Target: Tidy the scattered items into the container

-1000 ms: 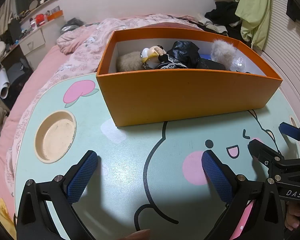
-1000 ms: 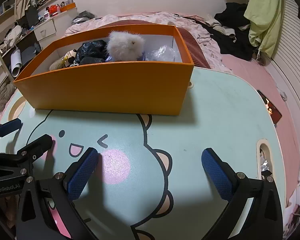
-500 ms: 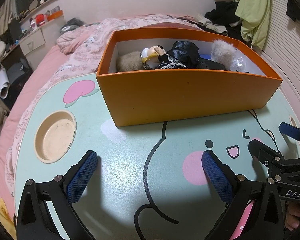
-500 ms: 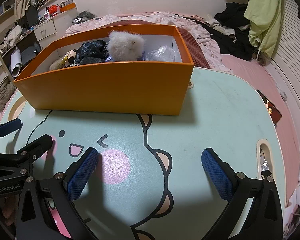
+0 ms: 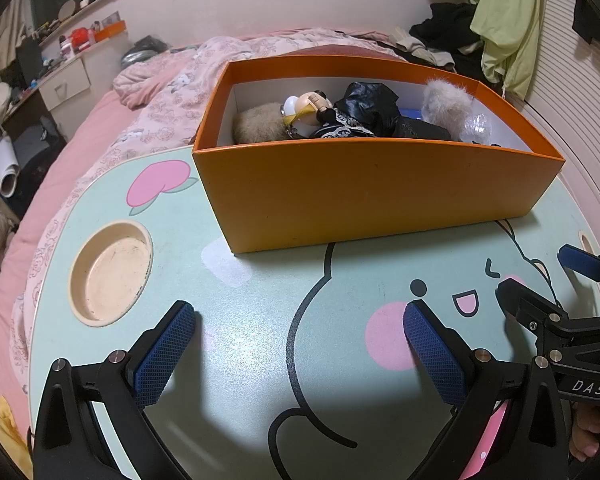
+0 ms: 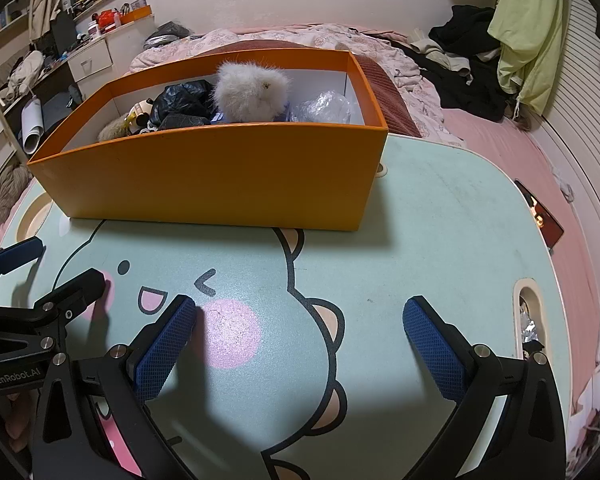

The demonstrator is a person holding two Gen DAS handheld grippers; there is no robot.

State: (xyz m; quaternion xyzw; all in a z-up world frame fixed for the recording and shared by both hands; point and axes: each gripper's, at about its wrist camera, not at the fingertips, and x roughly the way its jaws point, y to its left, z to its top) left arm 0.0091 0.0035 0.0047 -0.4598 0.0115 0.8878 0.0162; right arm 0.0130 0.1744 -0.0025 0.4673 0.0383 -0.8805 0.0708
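Only two markings can be read. In the left wrist view, the letters "DAS" stand in pale print on the black body of the right gripper (image 5: 540, 276) at the right edge. In the right wrist view, "GenRobot.AI" stands in pale print on the black body of the left gripper (image 6: 52, 264) at the left edge.

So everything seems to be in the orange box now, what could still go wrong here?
Two things, possibly. The fluffy white pompom sits high on the pile, above the rim of the orange cardboard box, so a bump might tip it out. The box's far end also seems to reach past the back edge of the mint-green cartoon table onto the pink bedding, so a push could slide it off. Both the left hand-held gripper and right hand-held gripper are open and empty.
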